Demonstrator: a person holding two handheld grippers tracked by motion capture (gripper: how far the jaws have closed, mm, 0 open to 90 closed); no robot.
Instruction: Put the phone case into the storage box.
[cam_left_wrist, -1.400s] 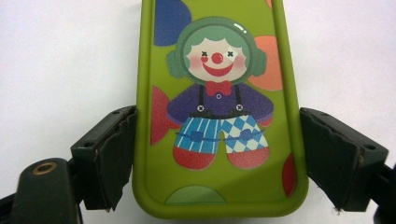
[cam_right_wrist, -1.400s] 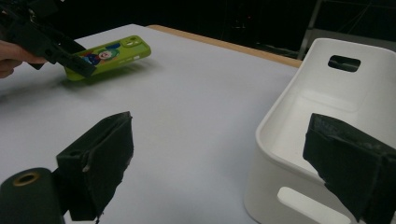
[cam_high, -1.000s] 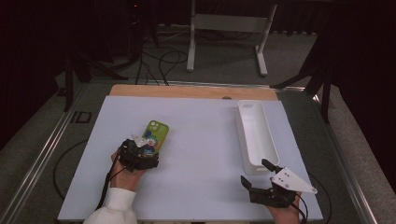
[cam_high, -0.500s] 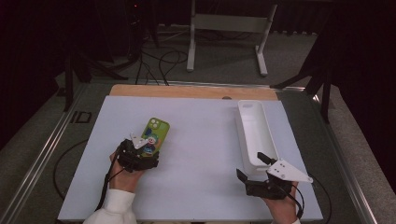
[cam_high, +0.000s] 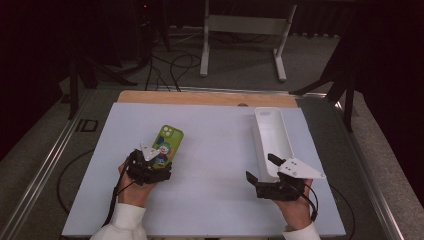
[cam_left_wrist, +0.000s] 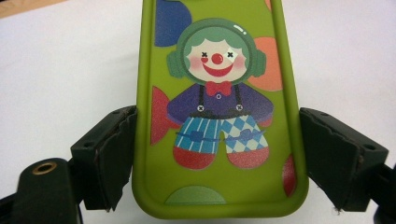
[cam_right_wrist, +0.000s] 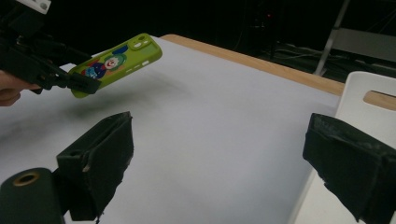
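Left gripper (cam_high: 150, 167) grasps the green phone case (cam_left_wrist: 218, 107) across its width near the lower end: both jaws press the case's long edges, seen in the left gripper view. In the right gripper view the case is lifted off the white mat (cam_high: 215, 150), camera end tilted up, a shadow beneath it. On the mat the case sits at about 9 o'clock from centre.

Judged step: carrying the case, probably toward the white bin (cam_high: 272, 137) at 3 o'clock. Keep the squeeze even on both edges; the grip is low on the case, so the free end may droop or pivot. Hold it level and move slowly.

Right gripper (cam_high: 264, 172) is released, jaws wide apart, empty, just beside the bin's near end.

Markings: a clown figure with coloured dots is printed on the case. No brand or legible writing appears.
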